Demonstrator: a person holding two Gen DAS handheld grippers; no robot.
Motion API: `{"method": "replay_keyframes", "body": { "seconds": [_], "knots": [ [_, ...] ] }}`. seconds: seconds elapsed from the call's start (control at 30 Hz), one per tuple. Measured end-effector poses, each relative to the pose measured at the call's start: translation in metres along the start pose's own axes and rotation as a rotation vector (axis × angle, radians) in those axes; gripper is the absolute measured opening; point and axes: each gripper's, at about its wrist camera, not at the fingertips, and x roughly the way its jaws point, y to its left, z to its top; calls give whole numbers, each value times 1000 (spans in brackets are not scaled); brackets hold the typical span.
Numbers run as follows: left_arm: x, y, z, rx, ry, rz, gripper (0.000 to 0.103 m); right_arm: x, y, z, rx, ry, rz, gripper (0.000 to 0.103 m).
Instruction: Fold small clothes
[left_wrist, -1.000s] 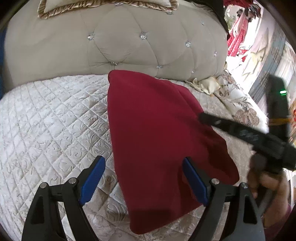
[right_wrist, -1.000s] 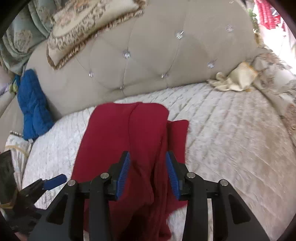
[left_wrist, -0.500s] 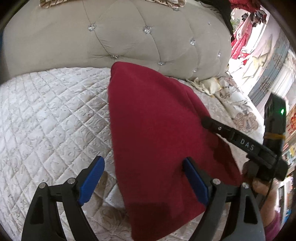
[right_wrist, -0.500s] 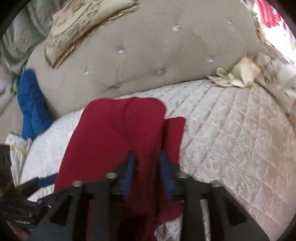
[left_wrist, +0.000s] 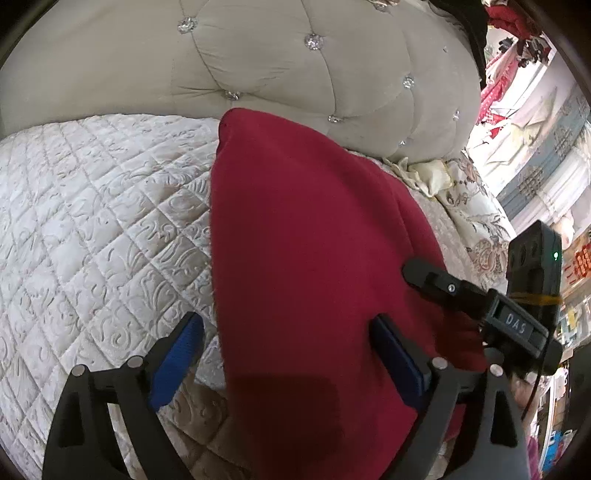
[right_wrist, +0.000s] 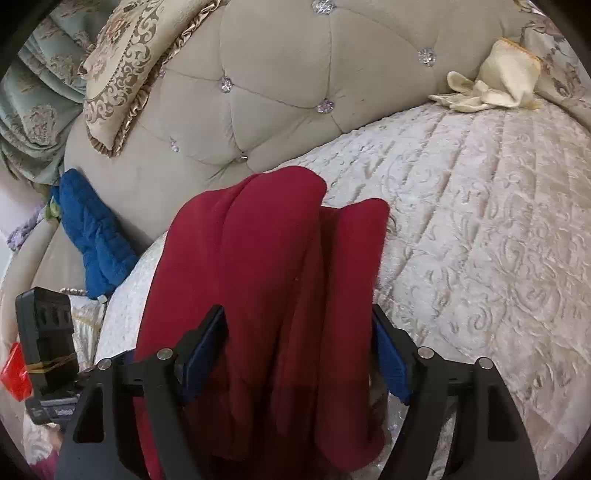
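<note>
The right gripper (right_wrist: 297, 354) had just spread, its jaws freeing the red garment (right_wrist: 266, 277) lying between them; the left gripper (left_wrist: 288, 354) stood wide. The garment lay folded lengthwise on the quilted bed (left_wrist: 92, 221); cross folds seemingly remained.

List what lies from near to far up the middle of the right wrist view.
right gripper → red garment → quilted bedspread → tufted headboard
</note>
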Motion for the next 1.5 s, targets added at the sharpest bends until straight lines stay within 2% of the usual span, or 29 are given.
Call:
{"method": "replay_keyframes", "body": {
  "seconds": [0.17,0.23,0.3,0.37,0.47,0.53,0.73,0.87,0.93,1.0,1.07,1.13,1.2,1.33,1.43,1.5],
  "knots": [
    [4,1,-2,-9,11,-6,96,4,4,1,-28,-2,3,57],
    [3,1,-2,-6,7,-5,95,4,5,0,-36,-2,8,44],
    [3,-4,-3,11,7,-32,81,2,8,0,-34,-15,7,28],
    [-2,-12,-5,41,-2,-20,64,-3,13,0,-41,-31,11,17],
    [-17,-21,-7,75,-10,-12,50,-15,22,-4,-39,-53,2,14],
    [-35,-23,-11,80,-3,-18,49,-26,28,-7,-10,-57,48,13],
    [-98,-12,-43,62,12,-2,49,-51,68,-35,-21,8,129,13],
    [-129,4,-82,25,19,83,50,-45,90,-67,-23,70,190,15],
    [-128,11,-97,10,28,123,51,-31,98,-84,-36,121,164,19],
    [-121,20,-111,-13,47,152,56,-22,102,-95,-53,173,64,26],
    [-126,23,-120,-21,3,177,64,-36,107,-98,-80,135,27,26],
    [-135,20,-122,4,-28,242,72,-62,115,-100,-111,75,-5,27],
    [-144,17,-125,26,-70,285,74,-84,129,-106,-172,41,-8,26],
    [-150,15,-132,33,-91,309,77,-105,176,-127,-377,26,11,17],
    [-152,12,-137,29,-89,317,77,-110,186,-141,-423,39,76,15],
    [-153,12,-141,24,-97,323,77,-104,190,-148,-450,57,59,14]
  ]
}}
